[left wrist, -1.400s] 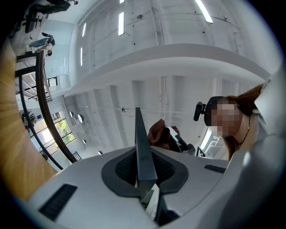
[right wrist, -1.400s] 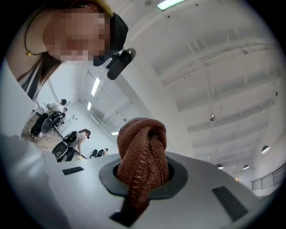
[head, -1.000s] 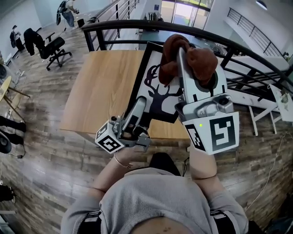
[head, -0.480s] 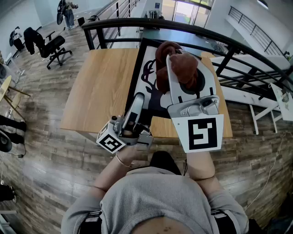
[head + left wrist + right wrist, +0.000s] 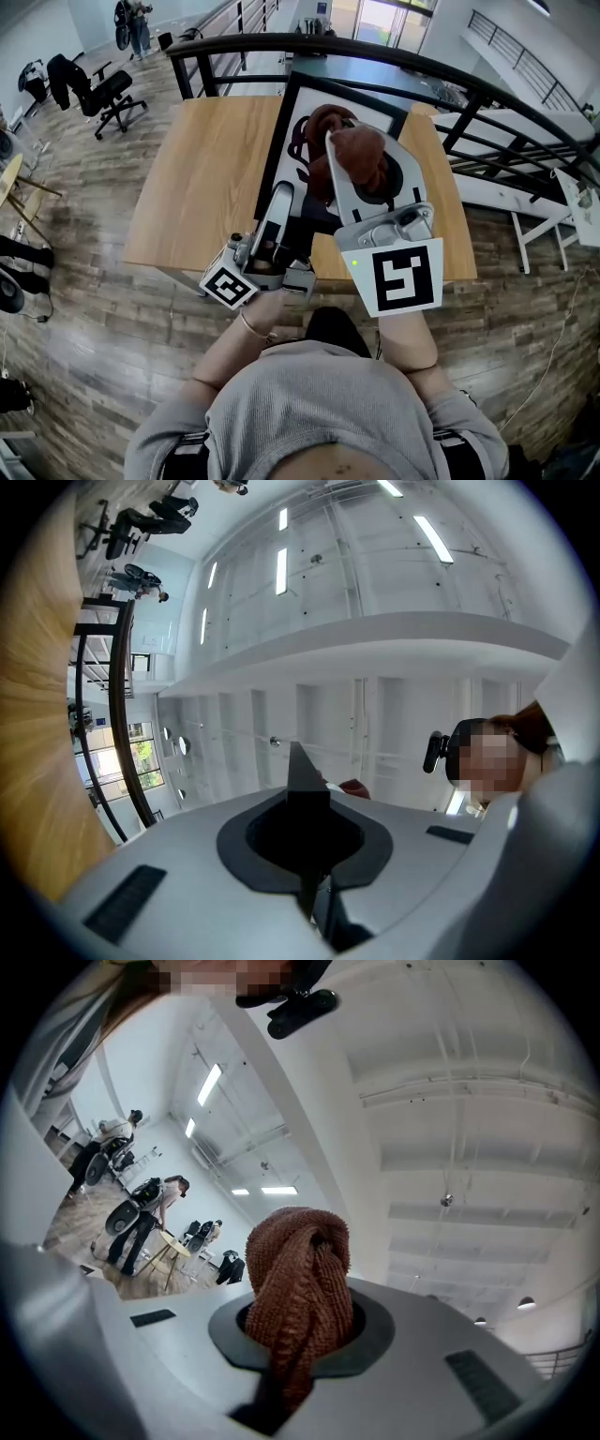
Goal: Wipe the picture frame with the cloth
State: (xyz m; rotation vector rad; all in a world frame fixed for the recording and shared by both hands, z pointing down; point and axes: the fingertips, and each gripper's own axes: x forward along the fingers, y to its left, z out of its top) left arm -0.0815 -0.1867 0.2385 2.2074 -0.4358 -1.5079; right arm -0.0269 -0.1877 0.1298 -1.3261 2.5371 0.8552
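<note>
A picture frame [image 5: 289,122] with a black border and a deer print stands tilted on the wooden table [image 5: 206,178]. My left gripper [image 5: 284,197] is shut on the frame's near left edge. That edge shows as a thin dark blade [image 5: 305,775] between the jaws of the left gripper [image 5: 307,841] in its own view. My right gripper [image 5: 361,164] is shut on a bunched brown cloth [image 5: 323,127], which it holds over the print's middle. The same knitted cloth [image 5: 300,1279] bulges out between the right gripper's jaws [image 5: 295,1335]. Whether the cloth touches the glass I cannot tell.
A black curved railing [image 5: 234,47] runs behind the table and along its right side. An office chair [image 5: 103,94] stands on the wooden floor at far left. The table's left half [image 5: 187,216] is bare wood. The person's body is at the near edge.
The right gripper with the cloth has come down and to the left, nearer the frame's middle. The left gripper has kept its hold in the same place.
</note>
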